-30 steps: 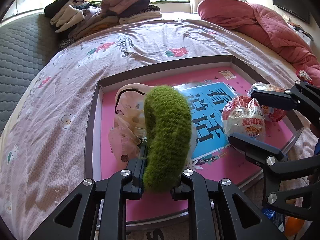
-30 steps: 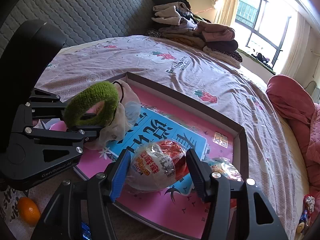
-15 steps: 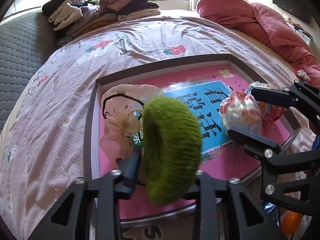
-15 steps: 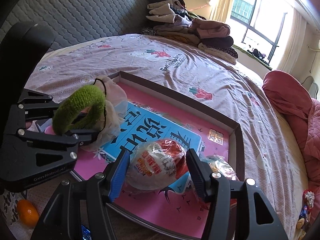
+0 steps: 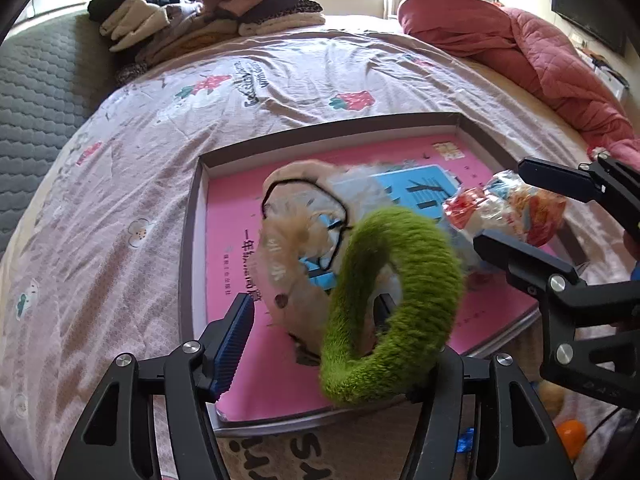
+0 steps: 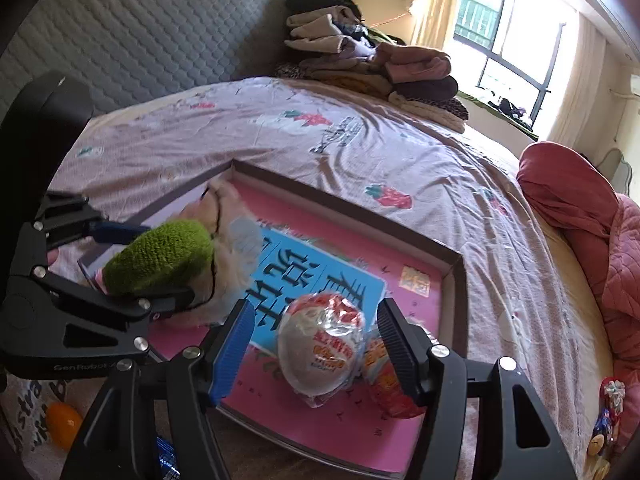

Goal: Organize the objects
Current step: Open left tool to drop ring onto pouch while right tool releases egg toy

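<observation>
**Two claws over the shallow box on the bed**

We see a shallow box (image 5: 192, 240) with a pink printed floor lying on the floral bedsheet (image 5: 120, 184), close to the bed's near edge. The left claw (image 5: 320, 332) is spread wide: its blue-padded left finger (image 5: 234, 344) stands clear of everything, while a green knitted ring (image 5: 394, 308) hangs against the right finger, which it largely hides. We cannot tell whether the ring is hooked on that finger or merely draped against it. Just behind the ring, a beige pouch with a black cord (image 5: 298, 216) sits over the box's left half (it is motion-blurred, so its contact with the floor is unclear).

In the right wrist view, the right claw (image 6: 314, 350) is released, its fingers standing apart on either side of a white-and-red wrapped snack (image 6: 320, 350) that rests on the box floor near the near edge; neither pad touches it. A second wrapped snack (image 6: 384, 376) lies just beside it, against the right finger. A blue printed sheet (image 6: 316, 276) lies across the middle of the box floor.

Folded clothes (image 6: 368, 60) are piled at the bed's far edge, and a pink quilt (image 6: 580, 208) is bunched along its right edge.
</observation>
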Motion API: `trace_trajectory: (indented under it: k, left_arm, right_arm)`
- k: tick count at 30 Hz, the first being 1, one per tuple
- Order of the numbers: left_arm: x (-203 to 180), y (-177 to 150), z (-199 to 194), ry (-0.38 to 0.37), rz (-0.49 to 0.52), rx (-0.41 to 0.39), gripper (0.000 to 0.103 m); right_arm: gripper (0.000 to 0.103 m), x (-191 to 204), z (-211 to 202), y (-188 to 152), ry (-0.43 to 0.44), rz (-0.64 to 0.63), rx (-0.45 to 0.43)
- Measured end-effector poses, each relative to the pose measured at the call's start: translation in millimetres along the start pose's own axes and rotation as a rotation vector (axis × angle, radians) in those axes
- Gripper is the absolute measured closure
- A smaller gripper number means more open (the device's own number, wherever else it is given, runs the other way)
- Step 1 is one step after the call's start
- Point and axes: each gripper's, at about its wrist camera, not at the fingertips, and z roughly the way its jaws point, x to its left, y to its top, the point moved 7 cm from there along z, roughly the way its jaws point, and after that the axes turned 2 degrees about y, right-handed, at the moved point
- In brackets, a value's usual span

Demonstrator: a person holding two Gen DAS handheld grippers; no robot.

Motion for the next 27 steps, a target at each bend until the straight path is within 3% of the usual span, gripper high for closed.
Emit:
trace_trajectory:
  k: [12, 21, 27]
  left_arm:
    - [5.2, 27.2, -7.2, -0.028, -0.087, 0.029, 0.039]
    - [16.7, 45.4, -4.2, 0.036, -0.101, 0.004, 0.039]
    - [18.9, 47.4, -14.0, 0.021, -0.112, -0.021, 0.039]
  right_arm:
    - [0.040, -16.4, -18.6, 12.6, 0.007, 0.042, -0.048]
    - [0.039, -23.9, -25.6, 15.8, 0.010, 0.062, -0.067]
    - [0.039, -24.3, -27.1, 16.9, 0.009, 0.063, -0.072]
